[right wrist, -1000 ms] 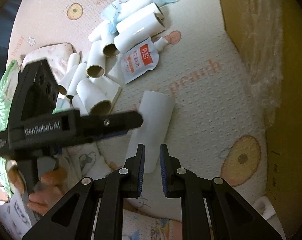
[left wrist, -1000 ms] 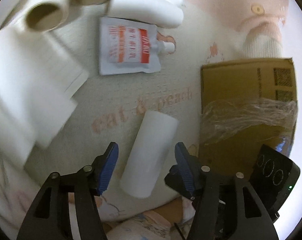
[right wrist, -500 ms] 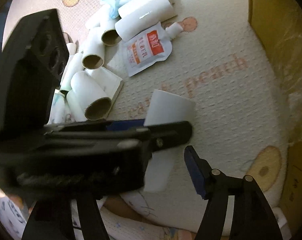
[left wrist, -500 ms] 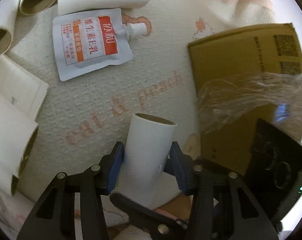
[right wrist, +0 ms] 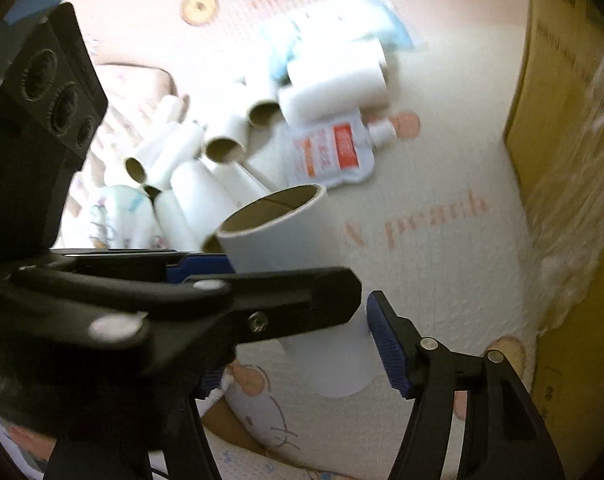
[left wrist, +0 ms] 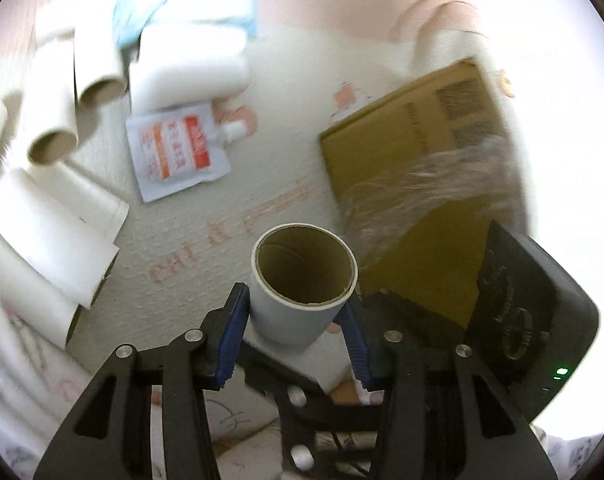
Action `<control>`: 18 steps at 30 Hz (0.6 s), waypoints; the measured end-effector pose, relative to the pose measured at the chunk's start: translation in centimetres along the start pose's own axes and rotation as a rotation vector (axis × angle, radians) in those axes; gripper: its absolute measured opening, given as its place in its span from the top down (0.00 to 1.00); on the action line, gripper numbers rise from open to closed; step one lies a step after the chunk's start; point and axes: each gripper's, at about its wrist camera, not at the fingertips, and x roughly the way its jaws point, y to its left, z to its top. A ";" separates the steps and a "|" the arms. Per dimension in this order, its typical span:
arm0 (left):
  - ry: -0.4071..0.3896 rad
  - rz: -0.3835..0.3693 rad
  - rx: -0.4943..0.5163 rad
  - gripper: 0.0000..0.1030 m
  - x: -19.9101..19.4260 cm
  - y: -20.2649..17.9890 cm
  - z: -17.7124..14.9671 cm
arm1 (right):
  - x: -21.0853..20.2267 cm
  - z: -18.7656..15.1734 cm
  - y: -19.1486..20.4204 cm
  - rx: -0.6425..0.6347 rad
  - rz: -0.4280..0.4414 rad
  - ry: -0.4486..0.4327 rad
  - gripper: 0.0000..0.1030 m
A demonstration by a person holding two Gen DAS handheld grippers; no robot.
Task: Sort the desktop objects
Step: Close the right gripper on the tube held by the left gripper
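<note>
**Gripping a white tube above the mat, cardboard box close on the right**

Lying left of the cardboard box (left wrist: 413,152), a heap of white paper tubes (left wrist: 50,236) crowds the far-left edge of the printed mat (left wrist: 190,232), several with brown open ends turned toward the camera. Just right of the heap, still left of the box, a white pouch with an orange label (left wrist: 174,152) lies flat, its spout pointing toward the box. Between pouch and box runs a bare strip of mat, the only open lane.

The left gripper (left wrist: 294,332) is clamped on one white tube (left wrist: 302,280), blue pads pressed to both its sides; its jaws have just been closing around it. The tube stands tilted, its open end toward the camera, lifted off the mat near the box's lower-left corner.

In the right wrist view the right gripper (right wrist: 298,344) straddles the tube's lower end, having just narrowed. Its right pad (right wrist: 385,340) sits at the tube's edge; the left one is hidden behind the left gripper, so I cannot tell whether it grips. The box's wall, wrapped in clear film (right wrist: 561,184), closes off the right side.
</note>
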 end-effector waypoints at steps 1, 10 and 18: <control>-0.012 0.000 0.008 0.52 -0.5 -0.5 0.1 | -0.7 -0.2 0.0 -0.019 -0.010 -0.019 0.49; -0.174 0.009 0.125 0.52 -6.4 -6.6 0.0 | -7.5 0.7 3.0 -0.149 -0.017 -0.225 0.57; -0.301 0.001 0.193 0.52 -10.0 -11.7 0.7 | -14.0 1.2 2.8 -0.160 0.019 -0.337 0.58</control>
